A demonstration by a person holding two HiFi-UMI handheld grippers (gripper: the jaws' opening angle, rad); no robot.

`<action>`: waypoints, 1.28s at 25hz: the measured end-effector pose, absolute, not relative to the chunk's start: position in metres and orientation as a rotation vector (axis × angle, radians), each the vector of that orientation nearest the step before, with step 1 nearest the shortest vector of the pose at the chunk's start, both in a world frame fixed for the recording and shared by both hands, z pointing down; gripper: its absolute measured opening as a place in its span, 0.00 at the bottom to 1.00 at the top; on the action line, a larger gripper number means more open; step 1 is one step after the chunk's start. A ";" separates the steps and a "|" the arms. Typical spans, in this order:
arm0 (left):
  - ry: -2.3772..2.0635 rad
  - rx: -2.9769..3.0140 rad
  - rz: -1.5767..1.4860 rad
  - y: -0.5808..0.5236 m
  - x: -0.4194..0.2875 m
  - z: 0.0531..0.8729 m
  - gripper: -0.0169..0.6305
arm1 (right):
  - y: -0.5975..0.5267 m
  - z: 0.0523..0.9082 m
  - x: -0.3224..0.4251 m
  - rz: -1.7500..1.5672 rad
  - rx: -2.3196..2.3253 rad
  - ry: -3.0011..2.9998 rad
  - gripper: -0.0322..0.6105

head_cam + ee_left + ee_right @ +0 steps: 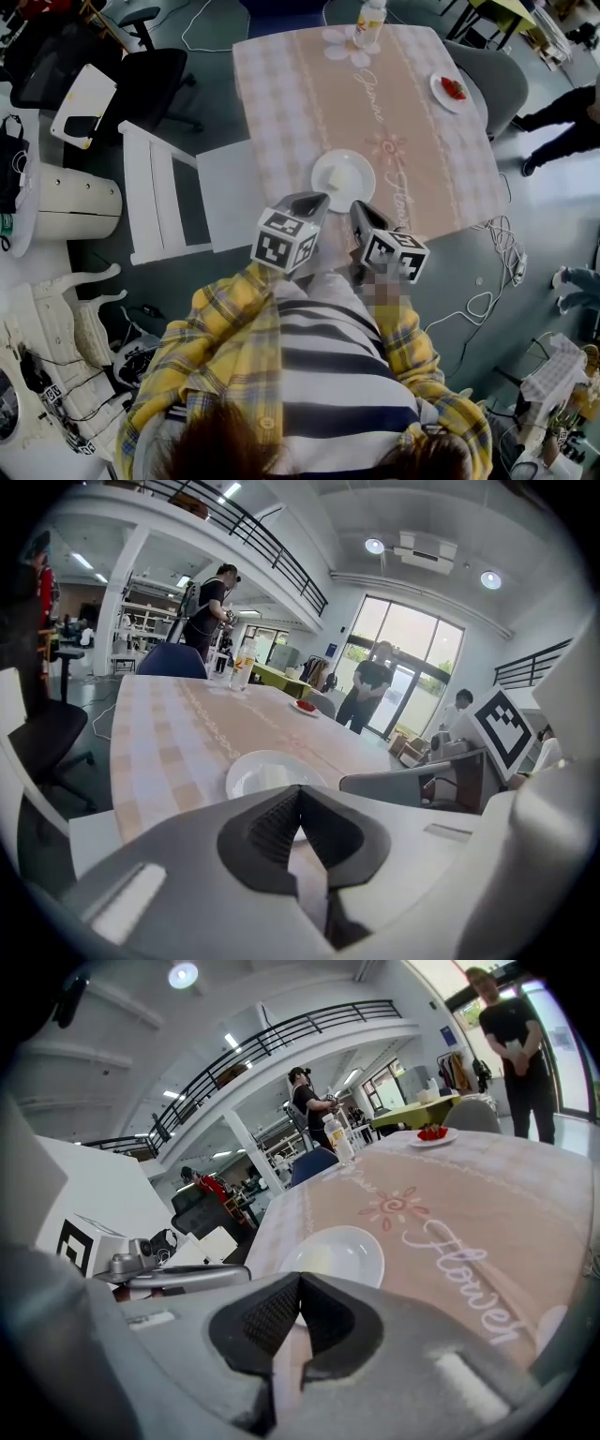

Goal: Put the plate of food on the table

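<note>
We look steeply down over a striped shirt (328, 366) with yellow plaid sleeves, each hand carrying 1 claw toward a square surface (281, 112) covered by a pink and beige checked cloth (441, 178).

The plate (343, 180) sits on the surface close to the edge nearest us, left of that edge's middle. It is round and white and holds a pale piece of food. In the left claw's view the plate (267, 772) lies just past the tips and is partly hidden by them. In the right claw's view it (342, 1255) sits beside the word "Flower" written on the cloth.

The left claw (322, 198) points at the plate's near rim. Seen along its own length, the left claw (300, 789) is clenched, its dark ribbed pads pressed together with nothing between them. The right claw (359, 208) sits just beside it, aimed at the same rim. The right claw (298, 1279) is clenched too, and empty. We cannot tell whether either tip touches the plate.

A second plate (450, 89) with red food rests near the far right corner. A bottle (369, 23) stands at the far edge. A white chair (155, 192) stands at the surface's left edge.

Around us is a bright hall with a railed balcony. 1 person in black (211, 607) stands beyond the far edge, and another (373, 691) stands by glass doors.
</note>
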State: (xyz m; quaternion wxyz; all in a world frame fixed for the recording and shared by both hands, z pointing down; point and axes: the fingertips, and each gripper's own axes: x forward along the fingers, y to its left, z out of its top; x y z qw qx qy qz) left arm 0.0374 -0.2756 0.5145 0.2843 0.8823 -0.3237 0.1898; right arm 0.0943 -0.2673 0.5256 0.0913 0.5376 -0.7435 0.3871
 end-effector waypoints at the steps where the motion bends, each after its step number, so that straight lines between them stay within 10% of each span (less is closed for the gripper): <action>1: -0.858 2.362 0.503 -0.273 0.035 0.514 0.03 | -0.264 0.525 0.093 1.148 1.609 -2.204 0.05; 32: -0.804 2.383 0.399 -0.153 0.033 0.511 0.03 | -0.133 0.515 0.088 1.133 1.794 -2.186 0.05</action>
